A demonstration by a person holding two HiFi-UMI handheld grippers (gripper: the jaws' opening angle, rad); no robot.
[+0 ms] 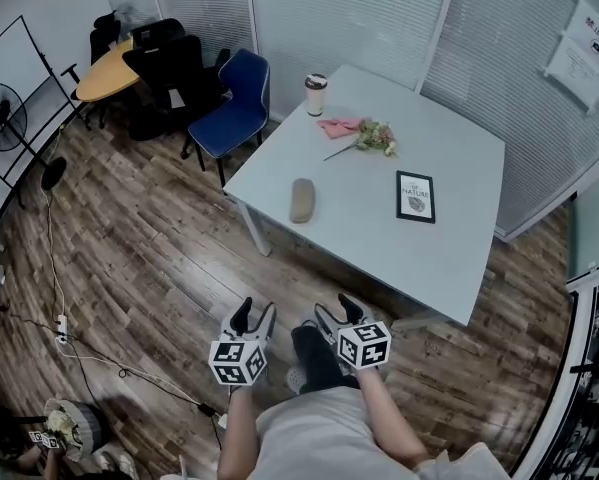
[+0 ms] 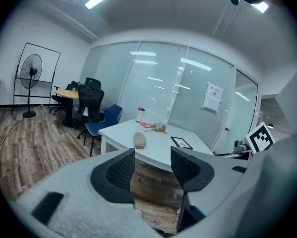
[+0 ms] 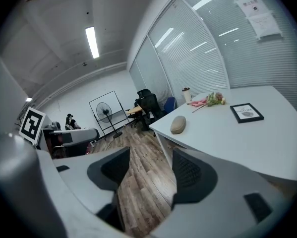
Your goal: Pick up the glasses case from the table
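While the white table (image 1: 469, 238) stands ahead of the person, the left gripper (image 1: 255, 314) and right gripper (image 1: 336, 308) hang over the wood floor (image 1: 159, 268) short of it, jaws apart, nothing between them. The tan glasses case (image 1: 301, 200) lies flat near the table's left corner, its long axis running near-to-far in the head view.

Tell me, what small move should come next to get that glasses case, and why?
Probably a step toward the table, bringing one gripper nearer the glasses case. Both the left gripper and the right gripper hang over the floor, short of the table, jaws apart and empty; the case lies near the table's closer edge.
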